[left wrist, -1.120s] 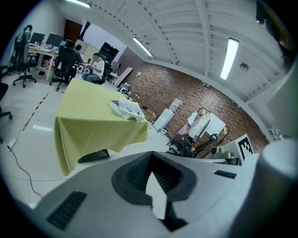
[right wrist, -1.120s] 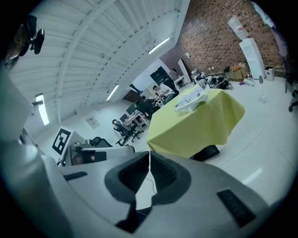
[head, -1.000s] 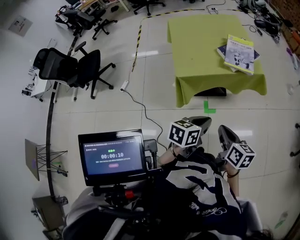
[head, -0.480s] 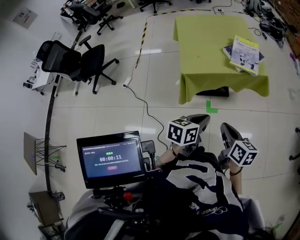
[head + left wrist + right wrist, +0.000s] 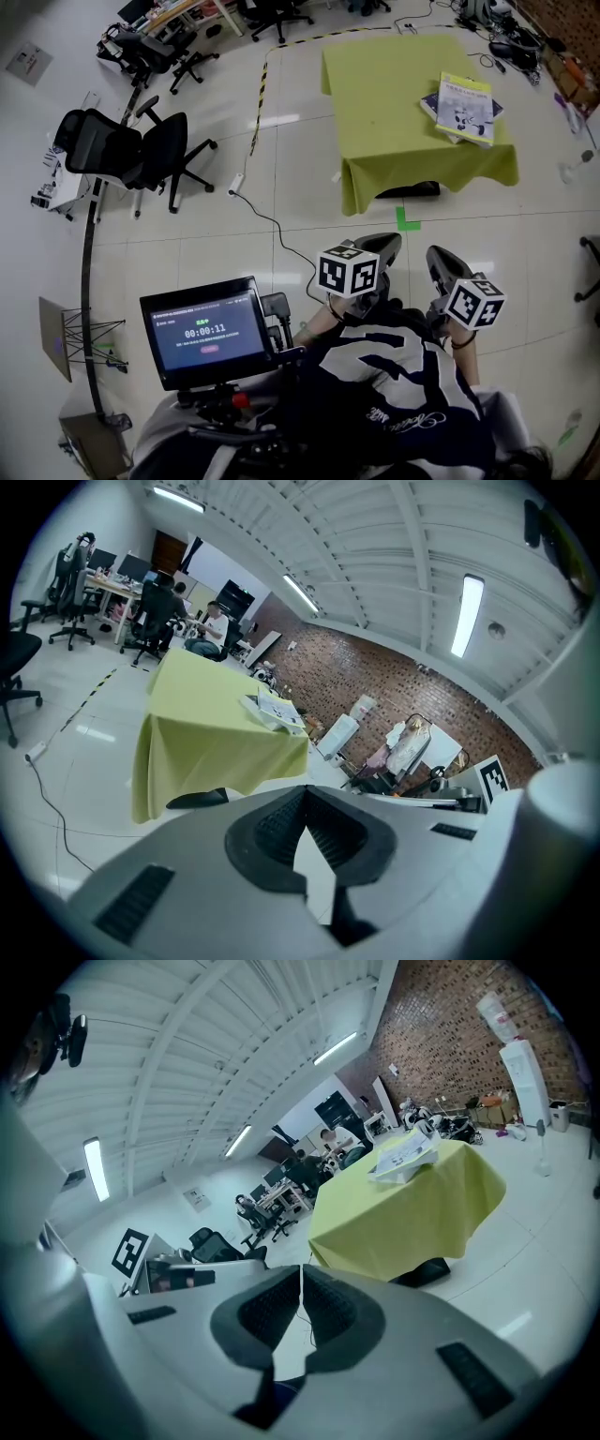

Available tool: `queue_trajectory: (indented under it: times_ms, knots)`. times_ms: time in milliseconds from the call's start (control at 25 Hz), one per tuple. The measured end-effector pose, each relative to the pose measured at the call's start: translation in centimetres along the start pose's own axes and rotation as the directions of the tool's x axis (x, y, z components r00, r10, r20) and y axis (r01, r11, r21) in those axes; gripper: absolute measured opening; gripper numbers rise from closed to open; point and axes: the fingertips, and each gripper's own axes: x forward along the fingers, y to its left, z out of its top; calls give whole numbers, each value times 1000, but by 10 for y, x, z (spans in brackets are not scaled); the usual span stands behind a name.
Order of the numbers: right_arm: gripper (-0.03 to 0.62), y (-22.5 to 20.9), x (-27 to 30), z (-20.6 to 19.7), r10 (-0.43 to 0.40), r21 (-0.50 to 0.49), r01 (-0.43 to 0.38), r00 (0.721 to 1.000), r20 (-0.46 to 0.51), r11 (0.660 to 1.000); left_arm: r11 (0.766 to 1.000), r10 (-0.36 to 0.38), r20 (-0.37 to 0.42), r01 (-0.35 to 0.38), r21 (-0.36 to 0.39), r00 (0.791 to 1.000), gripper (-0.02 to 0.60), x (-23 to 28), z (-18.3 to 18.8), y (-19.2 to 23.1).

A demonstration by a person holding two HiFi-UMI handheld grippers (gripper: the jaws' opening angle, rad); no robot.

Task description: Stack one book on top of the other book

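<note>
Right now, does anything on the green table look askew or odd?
Only mildly: the top book sits skewed on the lower book, whose corners poke out, at the right of the table. Nothing spilled.

Person in a navy shirt, holding two grey grippers

The shirt (image 5: pixel 394 394) at 6 o'clock carries white patches and script. The left gripper (image 5: pixel 305 803) and right gripper (image 5: pixel 301 1283) share grey shells, black ribbed pads (image 5: pixel 273 830) and white cubes (image 5: pixel 349 271) printed with black squares.
</note>
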Motion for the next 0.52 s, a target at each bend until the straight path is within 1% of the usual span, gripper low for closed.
queue_trajectory:
  times_ms: [200, 520]
  knots:
    - [-2, 2, 3, 0, -5, 1, 5, 1000, -4, 1000, 1000, 4, 2, -4, -3, 1000, 5, -6, 1, 4]
    - [-2, -2, 7, 2, 7, -3, -7, 1000, -17, 1000, 999, 26, 38, -25, -26, 999, 5, -8, 11, 12]
